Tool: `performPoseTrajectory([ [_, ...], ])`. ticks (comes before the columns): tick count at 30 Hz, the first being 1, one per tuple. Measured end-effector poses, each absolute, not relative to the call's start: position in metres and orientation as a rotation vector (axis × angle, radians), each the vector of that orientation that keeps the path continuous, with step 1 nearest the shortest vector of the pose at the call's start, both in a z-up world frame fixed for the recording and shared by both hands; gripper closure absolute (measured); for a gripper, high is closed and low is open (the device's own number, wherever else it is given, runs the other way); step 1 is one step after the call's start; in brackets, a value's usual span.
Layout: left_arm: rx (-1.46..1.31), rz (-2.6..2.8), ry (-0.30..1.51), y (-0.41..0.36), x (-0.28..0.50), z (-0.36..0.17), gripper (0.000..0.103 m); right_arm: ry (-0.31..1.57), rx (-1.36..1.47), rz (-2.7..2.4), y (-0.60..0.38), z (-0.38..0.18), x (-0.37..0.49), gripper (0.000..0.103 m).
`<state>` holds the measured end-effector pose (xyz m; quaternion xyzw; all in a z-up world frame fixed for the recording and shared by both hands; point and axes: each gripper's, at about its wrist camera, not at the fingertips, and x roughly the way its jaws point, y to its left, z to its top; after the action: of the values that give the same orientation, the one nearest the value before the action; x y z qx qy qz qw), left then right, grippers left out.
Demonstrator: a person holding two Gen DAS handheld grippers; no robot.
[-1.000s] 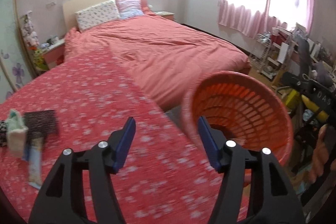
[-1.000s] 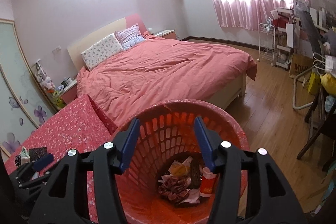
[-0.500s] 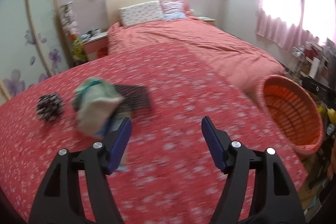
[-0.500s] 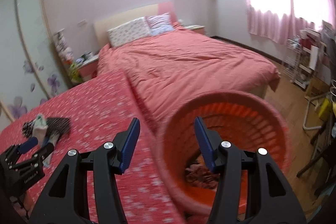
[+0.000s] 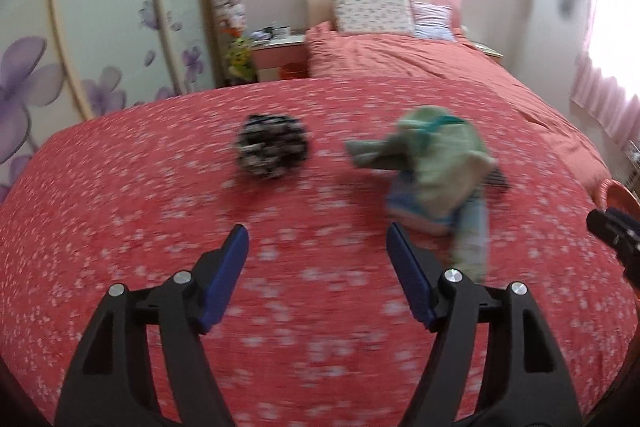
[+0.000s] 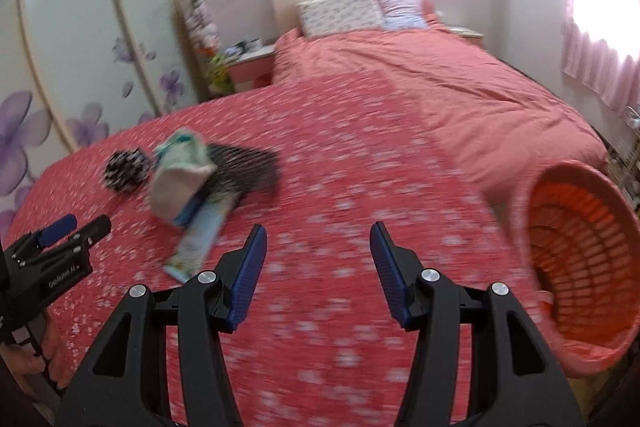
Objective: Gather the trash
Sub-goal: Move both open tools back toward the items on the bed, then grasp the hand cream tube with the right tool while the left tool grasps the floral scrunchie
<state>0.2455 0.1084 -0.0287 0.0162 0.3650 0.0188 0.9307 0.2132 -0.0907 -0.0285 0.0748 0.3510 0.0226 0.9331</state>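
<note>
Left wrist view: left tongs empty, jaws just widening, near green crumpled trash on red floral bedspread; right wrist view: right tongs half-open, empty, orange basket beside bedspread, well apart from trash.

Black-white wad, green-blue litter pile on bedspread; orange basket beside.

You have a tabletop covered in a red cloth with small white flecks. On it lie a black-and-white crumpled ball, and just beside it a pale green bundle resting over a dark patterned piece and a light blue packet
</note>
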Motion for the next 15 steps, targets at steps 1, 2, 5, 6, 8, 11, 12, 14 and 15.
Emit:
performPoseTrajectory([
  [1, 0.024, 0.056, 0.751, 0.12, 0.246, -0.03, 0.032, 0.728, 0.149, 0.058, -0.083, -0.031, 0.216, 0.049],
  [2, 0.018, 0.065, 0.753, 0.129, 0.245, -0.03, 0.032, 0.743, 0.142, 0.076, -0.071, -0.034, 0.221, 0.049],
  [5, -0.004, 0.092, 0.763, 0.148, 0.246, -0.033, 0.032, 0.765, 0.122, 0.094, -0.042, -0.041, 0.233, 0.049],
  [6, -0.011, 0.097, 0.766, 0.152, 0.247, -0.034, 0.032, 0.773, 0.118, 0.1, -0.034, -0.044, 0.238, 0.049],
  [8, -0.026, 0.107, 0.77, 0.159, 0.249, -0.034, 0.032, 0.786, 0.116, 0.106, -0.02, -0.048, 0.248, 0.05],
  [11, -0.041, 0.114, 0.771, 0.168, 0.25, -0.035, 0.032, 0.816, 0.117, 0.086, -0.006, -0.056, 0.263, 0.05],
  [12, -0.046, 0.116, 0.771, 0.171, 0.251, -0.035, 0.031, 0.822, 0.121, 0.08, -0.005, -0.057, 0.265, 0.05],
  [14, -0.052, 0.12, 0.771, 0.174, 0.255, -0.035, 0.031, 0.835, 0.123, 0.059, -0.001, -0.061, 0.273, 0.051],
  [15, -0.055, 0.123, 0.772, 0.176, 0.258, -0.035, 0.031, 0.838, 0.125, 0.053, 0.0, -0.061, 0.275, 0.051],
])
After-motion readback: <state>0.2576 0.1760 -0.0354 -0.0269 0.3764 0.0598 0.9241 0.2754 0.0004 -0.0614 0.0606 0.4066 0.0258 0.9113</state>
